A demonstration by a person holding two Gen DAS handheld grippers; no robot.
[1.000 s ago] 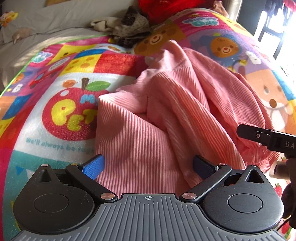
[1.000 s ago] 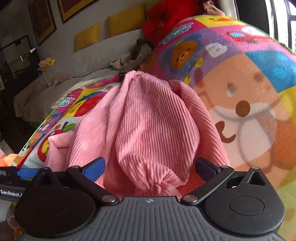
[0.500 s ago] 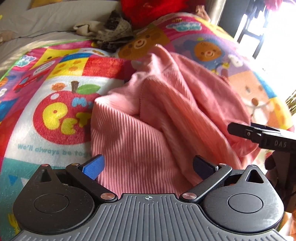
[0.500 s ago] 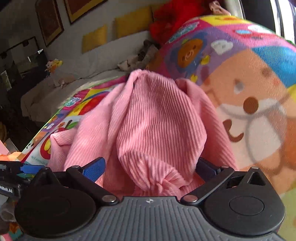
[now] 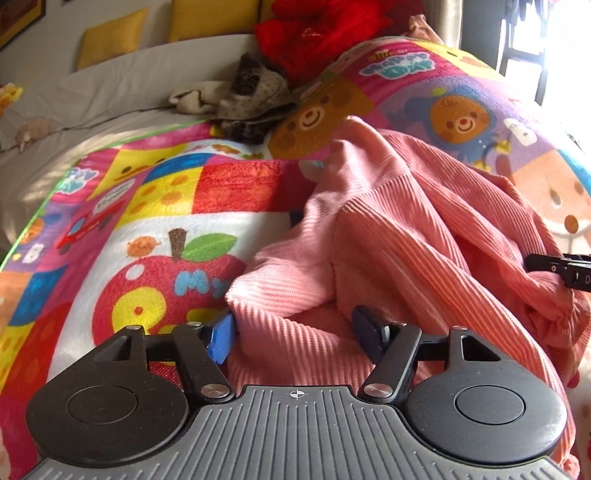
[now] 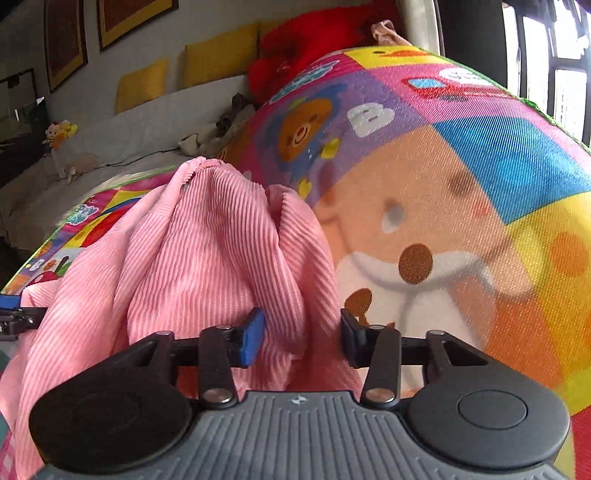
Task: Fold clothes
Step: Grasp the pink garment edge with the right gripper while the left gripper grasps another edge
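Both of your tongs are standing with their jaws apart around bunched fabric, neither one pinching it. Your left gripper (image 5: 295, 328) is straddling a ribbed fold of the pink garment (image 5: 424, 236), its blue pad touching the cloth's edge. Your right gripper (image 6: 301, 338) is bracketing another hanging fold of the same pink garment (image 6: 207, 251), with a gap showing beside the dark pad. That garment is lying crumpled on the colourful cartoon blanket (image 5: 166, 206), between the apple print and the bear print. Beyond it, a small heap of grey clothes (image 5: 251, 99) is sitting near the red pile (image 5: 317, 33) and yellow cushions (image 5: 110, 37).
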